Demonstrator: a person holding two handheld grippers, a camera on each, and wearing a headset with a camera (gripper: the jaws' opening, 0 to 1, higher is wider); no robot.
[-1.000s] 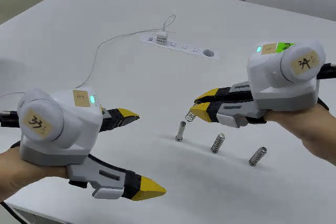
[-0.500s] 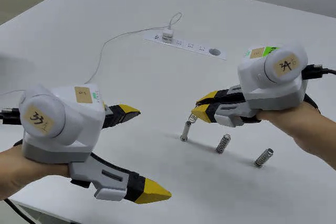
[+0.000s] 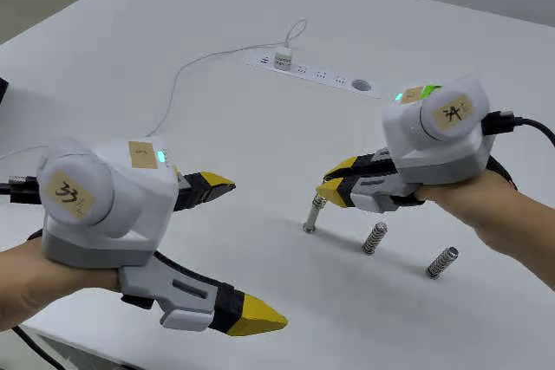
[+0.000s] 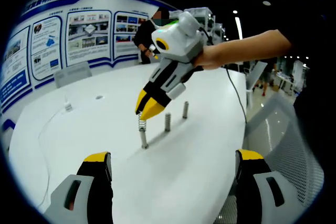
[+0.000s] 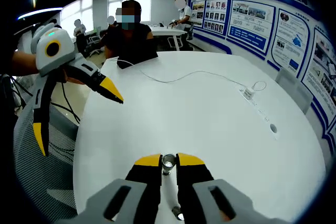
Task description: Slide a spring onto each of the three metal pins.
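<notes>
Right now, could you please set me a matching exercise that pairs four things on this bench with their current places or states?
Things
1. left gripper
2. right gripper
3. middle pin
4. power strip

Places or states
A. lies on the far part of the table, with a white charger plugged in
B. fingers wide apart, holding nothing
C. fingers shut on a spring at the top of the leftmost pin
D. already sleeved in coils, standing between the other two

Pairs: 1-B; 2-C; 3-D; 4-A
</notes>
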